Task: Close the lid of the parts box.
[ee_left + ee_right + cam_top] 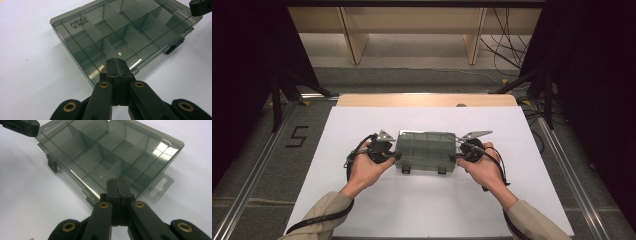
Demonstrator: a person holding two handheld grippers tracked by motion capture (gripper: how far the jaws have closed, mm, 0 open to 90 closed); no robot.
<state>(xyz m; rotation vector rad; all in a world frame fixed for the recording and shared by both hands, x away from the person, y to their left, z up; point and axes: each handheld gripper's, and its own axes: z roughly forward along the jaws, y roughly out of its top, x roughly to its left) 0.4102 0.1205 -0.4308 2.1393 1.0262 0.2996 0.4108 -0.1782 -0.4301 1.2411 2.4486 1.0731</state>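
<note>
A smoky transparent compartment box (426, 148) lies closed on the white table cover (362, 125), its two black latches facing the person. My left gripper (398, 156) is shut, its tip at the box's left end. My right gripper (452, 158) is shut too, its tip at the box's right end. In the left gripper view the closed jaws meet at the gripper tip (117, 65) over the near edge of the box (120, 32), whose lid bears the word AIRAJ. In the right gripper view the gripper tip (117, 185) rests against the edge of the box (107, 152) beside its hang tab (160, 188).
A wooden table edge (427, 100) runs behind the white cover. Black tripod legs (282, 90) stand at the left and right, and cables (507, 45) lie on the floor beyond. A "5" mark (297, 136) sits on the floor at the left.
</note>
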